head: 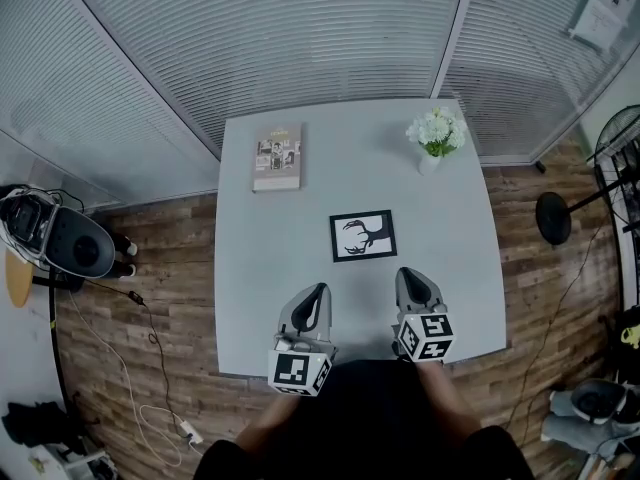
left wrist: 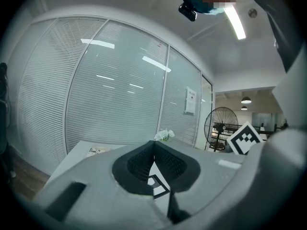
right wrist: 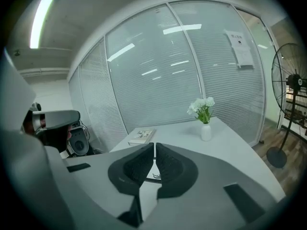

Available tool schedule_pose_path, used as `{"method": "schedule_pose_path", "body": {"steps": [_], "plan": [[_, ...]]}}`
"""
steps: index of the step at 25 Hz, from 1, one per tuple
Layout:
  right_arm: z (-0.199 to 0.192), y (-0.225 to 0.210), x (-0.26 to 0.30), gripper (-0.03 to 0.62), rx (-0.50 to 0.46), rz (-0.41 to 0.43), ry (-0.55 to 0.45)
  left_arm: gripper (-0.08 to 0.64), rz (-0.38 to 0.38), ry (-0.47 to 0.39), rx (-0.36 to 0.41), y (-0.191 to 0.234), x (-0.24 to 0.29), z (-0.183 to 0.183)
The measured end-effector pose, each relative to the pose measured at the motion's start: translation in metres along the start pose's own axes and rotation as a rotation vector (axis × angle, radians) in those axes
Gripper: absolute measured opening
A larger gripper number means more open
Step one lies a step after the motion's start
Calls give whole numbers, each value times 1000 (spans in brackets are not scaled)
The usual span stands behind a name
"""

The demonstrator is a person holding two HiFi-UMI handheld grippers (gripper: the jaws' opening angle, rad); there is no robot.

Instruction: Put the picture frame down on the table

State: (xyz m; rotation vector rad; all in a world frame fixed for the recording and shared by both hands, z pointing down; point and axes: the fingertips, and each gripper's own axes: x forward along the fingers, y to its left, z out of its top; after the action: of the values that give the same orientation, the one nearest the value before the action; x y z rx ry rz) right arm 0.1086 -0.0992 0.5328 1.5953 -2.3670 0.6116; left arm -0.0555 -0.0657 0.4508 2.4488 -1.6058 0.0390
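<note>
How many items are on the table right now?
3: book at the far left, flower vase at the far right, frame lying flat near the middle. Nothing looks hidden.

Picture frame (left wrist: 156, 183) mostly behind left gripper (left wrist: 154, 145); fan (head: 622, 143) cut off

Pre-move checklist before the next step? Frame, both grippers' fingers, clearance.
1. Black picture frame with antler print lies flat on the grey square table: ok.
2. Right gripper fingers together, nothing between them: ok.
3. Left gripper fingers together, nothing between them: ok.
4. Both grippers apart from the frame, at the table's near edge: ok.
5. White vase of flowers and pale book stand apart from the frame, at the far side: ok.
6. Frame's back and stand sitting evenly: cannot tell, hidden underneath.
</note>
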Motion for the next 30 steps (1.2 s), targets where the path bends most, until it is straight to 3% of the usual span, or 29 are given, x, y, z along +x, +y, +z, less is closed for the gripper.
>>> {"method": "schedule_pose_path", "body": {"steps": [13, 30], "plan": [[-5, 24, -43, 12, -19, 11, -48, 15, -7, 6, 1, -8, -9, -6], [1, 32, -41, 12, -29, 43, -79, 15, -11, 0, 10, -6, -8, -4]]}}
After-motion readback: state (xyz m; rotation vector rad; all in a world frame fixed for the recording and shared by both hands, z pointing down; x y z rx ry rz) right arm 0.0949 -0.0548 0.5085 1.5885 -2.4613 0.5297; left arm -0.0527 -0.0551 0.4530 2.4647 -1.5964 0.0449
